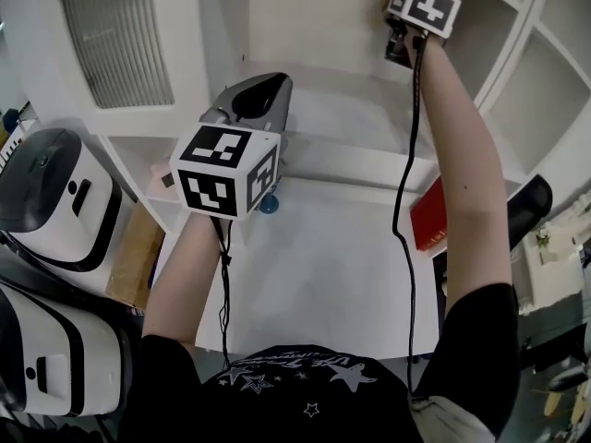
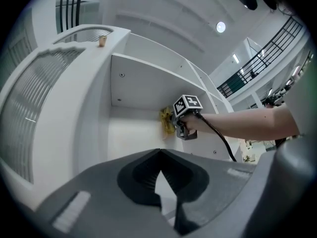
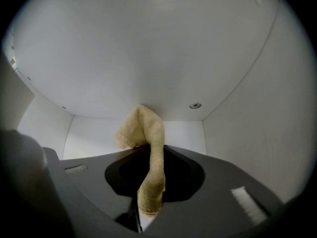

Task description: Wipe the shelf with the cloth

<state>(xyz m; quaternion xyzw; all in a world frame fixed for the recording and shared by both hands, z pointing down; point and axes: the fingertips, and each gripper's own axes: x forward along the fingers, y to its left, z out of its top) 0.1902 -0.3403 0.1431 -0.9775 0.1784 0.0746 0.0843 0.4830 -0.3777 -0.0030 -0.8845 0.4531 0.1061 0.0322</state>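
Note:
My right gripper [image 1: 404, 37] reaches high into an upper compartment of the white shelf [image 1: 369, 155], its marker cube facing me. It is shut on a yellow cloth [image 3: 143, 128], which folds over the jaw tips and touches the compartment's back corner [image 3: 163, 114]. From the left gripper view, the cloth [image 2: 166, 120] bunches between the right gripper [image 2: 174, 124] and the compartment's back wall [image 2: 131, 133]. My left gripper [image 1: 266, 89] hovers lower, in front of the middle shelf board, jaws shut with nothing in them [image 2: 159, 151].
Two white-and-black machines [image 1: 55, 192] [image 1: 46, 358] stand at the left, with a cardboard box [image 1: 134, 252] beside them. A red object [image 1: 427, 215] sits in a lower right compartment. A slatted grille [image 1: 115, 35] fills the upper left. A small blue thing [image 1: 269, 203] lies below the left gripper.

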